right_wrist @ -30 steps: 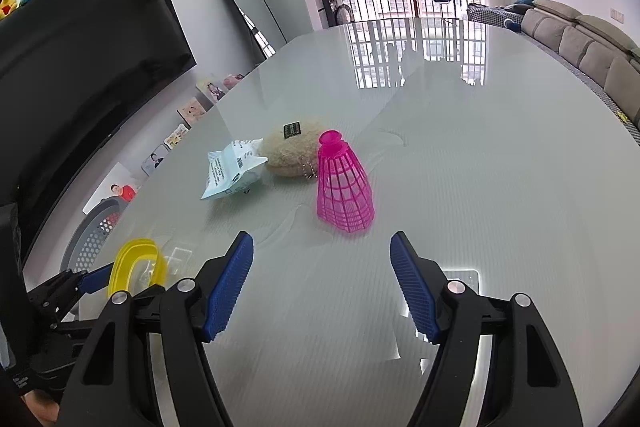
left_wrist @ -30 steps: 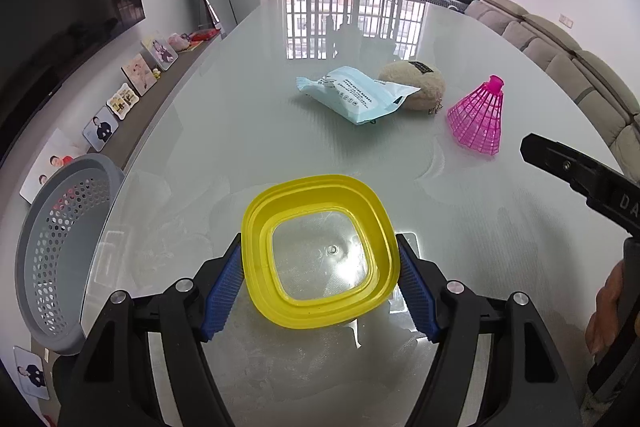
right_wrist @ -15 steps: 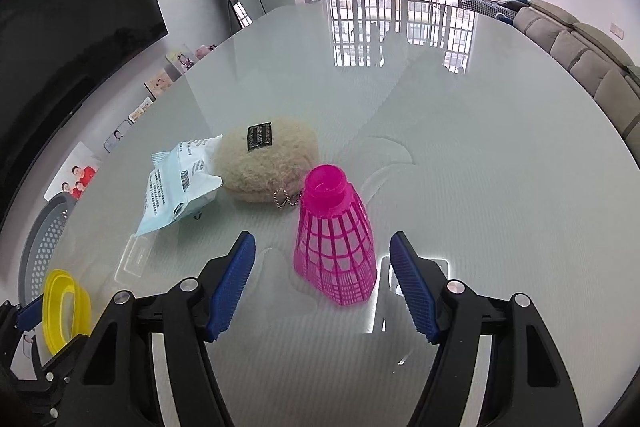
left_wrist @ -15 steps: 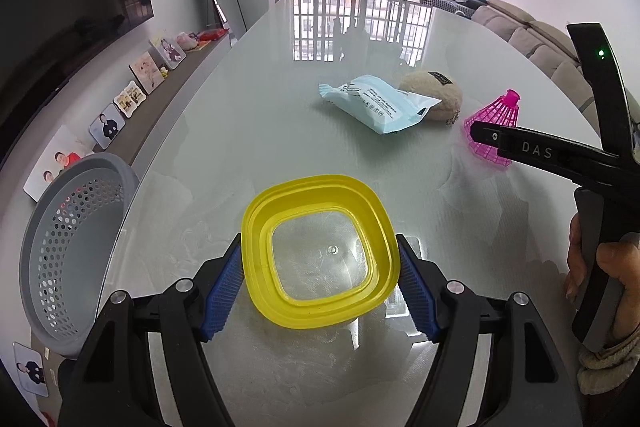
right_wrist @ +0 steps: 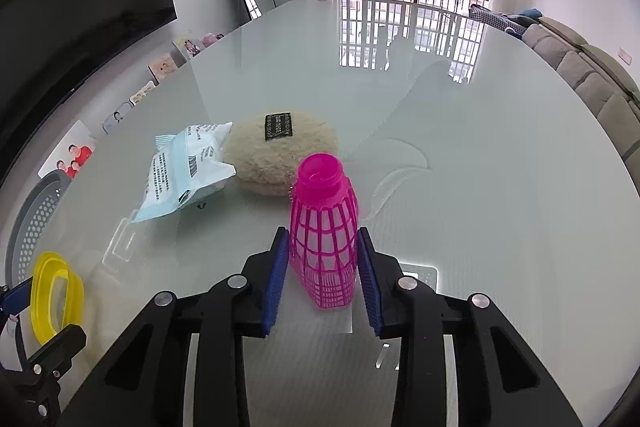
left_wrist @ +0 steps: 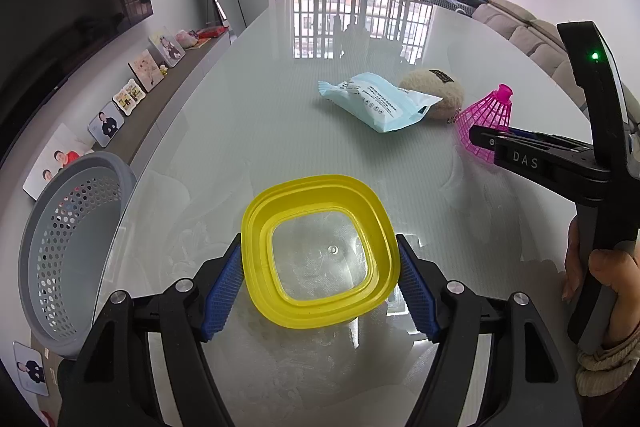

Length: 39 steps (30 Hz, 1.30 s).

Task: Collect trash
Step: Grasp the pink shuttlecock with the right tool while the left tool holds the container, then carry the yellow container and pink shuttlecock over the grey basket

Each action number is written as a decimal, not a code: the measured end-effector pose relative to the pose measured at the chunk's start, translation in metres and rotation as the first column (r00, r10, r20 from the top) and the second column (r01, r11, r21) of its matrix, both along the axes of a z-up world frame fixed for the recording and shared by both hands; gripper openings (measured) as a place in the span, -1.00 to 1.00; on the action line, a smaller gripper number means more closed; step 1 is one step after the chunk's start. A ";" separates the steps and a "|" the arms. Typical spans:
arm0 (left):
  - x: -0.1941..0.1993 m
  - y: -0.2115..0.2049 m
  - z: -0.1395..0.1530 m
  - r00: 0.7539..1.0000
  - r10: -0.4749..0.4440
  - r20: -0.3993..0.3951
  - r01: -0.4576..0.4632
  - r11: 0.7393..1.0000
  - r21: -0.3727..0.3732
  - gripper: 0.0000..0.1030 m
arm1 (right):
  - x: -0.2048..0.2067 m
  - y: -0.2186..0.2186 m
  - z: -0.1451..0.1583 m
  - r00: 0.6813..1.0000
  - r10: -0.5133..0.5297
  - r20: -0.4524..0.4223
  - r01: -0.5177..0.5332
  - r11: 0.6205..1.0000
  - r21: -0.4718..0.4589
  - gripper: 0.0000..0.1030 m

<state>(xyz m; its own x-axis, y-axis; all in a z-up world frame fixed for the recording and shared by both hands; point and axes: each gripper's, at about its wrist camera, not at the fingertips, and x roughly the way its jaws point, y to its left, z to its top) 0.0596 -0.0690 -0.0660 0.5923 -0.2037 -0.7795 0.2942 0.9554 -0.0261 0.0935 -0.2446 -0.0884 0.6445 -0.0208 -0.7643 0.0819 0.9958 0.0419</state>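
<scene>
My left gripper (left_wrist: 320, 287) is shut on a yellow square plastic lid (left_wrist: 320, 259) and holds it over the glass table. The lid also shows edge-on in the right wrist view (right_wrist: 56, 297). My right gripper (right_wrist: 323, 277) has closed in around a pink mesh cone (right_wrist: 326, 235) that stands on the table; its blue pads sit close on both sides, a thin gap showing. The cone (left_wrist: 486, 119) and the right gripper show at the right of the left wrist view. A light blue wrapper packet (right_wrist: 184, 173) lies left of the cone.
A grey perforated basket (left_wrist: 68, 247) stands off the table's left edge, also seen in the right wrist view (right_wrist: 36, 215). A beige fuzzy pouch (right_wrist: 280, 155) lies behind the cone. Photo cards line a low shelf (left_wrist: 132, 95) on the left. A sofa (right_wrist: 600, 79) runs along the right.
My right gripper moved forward to the pink cone and narrowed its jaws around it. My left gripper kept hold of the yellow lid and shifted little.
</scene>
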 end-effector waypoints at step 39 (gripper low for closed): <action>-0.006 0.231 0.028 0.945 0.308 0.109 -0.310 0.951 0.002 0.36 | -0.028 0.257 0.050 0.899 0.424 0.110 -0.435 0.895 0.101 -0.37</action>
<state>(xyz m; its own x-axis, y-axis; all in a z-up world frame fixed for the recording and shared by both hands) 0.0539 0.1623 -0.0385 0.7030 0.0168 -0.7110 -0.0156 0.9998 0.0081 0.0656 0.0128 -0.0388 0.6307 0.3607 -0.6871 -0.3616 0.9200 0.1511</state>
